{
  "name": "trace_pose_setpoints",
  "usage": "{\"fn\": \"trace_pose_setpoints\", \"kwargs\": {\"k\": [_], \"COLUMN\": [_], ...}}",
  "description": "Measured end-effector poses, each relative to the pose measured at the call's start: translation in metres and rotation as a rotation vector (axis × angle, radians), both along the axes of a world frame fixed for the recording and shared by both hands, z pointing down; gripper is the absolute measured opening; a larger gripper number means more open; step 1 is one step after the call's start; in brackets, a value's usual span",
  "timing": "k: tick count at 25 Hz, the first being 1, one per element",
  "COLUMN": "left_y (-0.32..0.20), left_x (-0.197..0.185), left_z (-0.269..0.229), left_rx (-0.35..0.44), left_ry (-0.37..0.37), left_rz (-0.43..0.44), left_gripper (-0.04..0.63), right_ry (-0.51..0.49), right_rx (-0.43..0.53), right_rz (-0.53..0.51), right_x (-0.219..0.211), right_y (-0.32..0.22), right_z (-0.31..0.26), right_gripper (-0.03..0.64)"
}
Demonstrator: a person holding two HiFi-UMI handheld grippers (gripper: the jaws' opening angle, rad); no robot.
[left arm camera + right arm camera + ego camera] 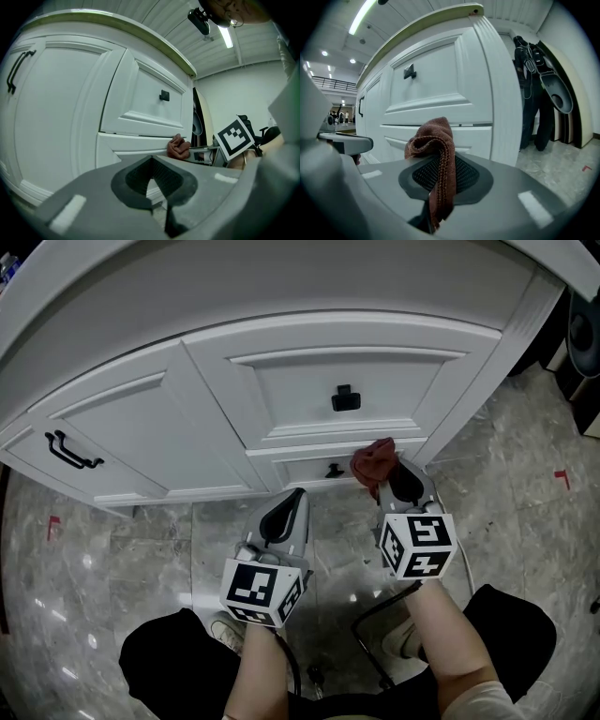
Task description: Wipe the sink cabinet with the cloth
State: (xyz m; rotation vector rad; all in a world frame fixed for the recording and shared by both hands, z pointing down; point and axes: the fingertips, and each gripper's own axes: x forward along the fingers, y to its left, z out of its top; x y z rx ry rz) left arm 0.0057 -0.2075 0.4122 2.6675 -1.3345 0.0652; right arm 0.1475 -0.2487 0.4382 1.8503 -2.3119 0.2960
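Observation:
The white sink cabinet (pixel 281 390) fills the upper half of the head view, with a door at left and two drawer fronts in the middle. My right gripper (pixel 401 481) is shut on a reddish-brown cloth (pixel 373 461), which is bunched against the lower drawer front beside its black knob (pixel 332 471). The cloth (pixel 436 154) hangs between the jaws in the right gripper view, close to the cabinet (pixel 440 93). My left gripper (pixel 285 514) is shut and holds nothing, low in front of the cabinet base. From the left gripper view the cloth (pixel 178 147) shows at the drawer edge.
A black bar handle (pixel 70 452) sits on the left door and a black knob (pixel 345 398) on the upper drawer. Grey marble floor (pixel 525 512) runs around the cabinet. Dark gear (pixel 534 84) leans against the wall right of the cabinet. My legs and shoes are below.

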Motion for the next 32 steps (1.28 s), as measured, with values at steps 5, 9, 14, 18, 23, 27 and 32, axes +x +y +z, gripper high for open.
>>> {"fn": "trace_pose_setpoints", "kwargs": {"k": [5, 9, 14, 18, 23, 27, 32], "left_y": [0.0, 0.002, 0.006, 0.006, 0.005, 0.005, 0.005], "left_x": [0.014, 0.02, 0.003, -0.023, -0.066, -0.094, -0.112], "left_z": [0.005, 0.011, 0.022, 0.032, 0.039, 0.045, 0.053], "left_rx": [-0.01, -0.015, -0.03, -0.04, -0.061, -0.079, -0.096], "left_ry": [0.001, -0.016, -0.049, -0.099, -0.092, -0.087, -0.093], "left_rz": [0.021, 0.036, 0.018, -0.01, -0.084, -0.127, -0.145], "left_gripper": [0.0, 0.0, 0.0, 0.0, 0.0, 0.0, 0.0], "right_ry": [-0.034, -0.045, -0.058, -0.12, -0.121, -0.137, -0.153], "right_rx": [0.001, 0.01, 0.045, 0.069, 0.039, 0.008, -0.024], "right_rz": [0.079, 0.163, 0.106, -0.045, -0.197, -0.231, -0.25], "right_x": [0.04, 0.064, 0.026, -0.055, -0.139, -0.173, -0.195], "right_y": [0.004, 0.009, 0.015, 0.014, 0.014, 0.002, -0.007], "right_z": [-0.005, -0.006, -0.002, 0.004, 0.024, 0.041, 0.058], "right_gripper": [0.094, 0.091, 0.091, 0.091, 0.091, 0.091, 0.091]}}
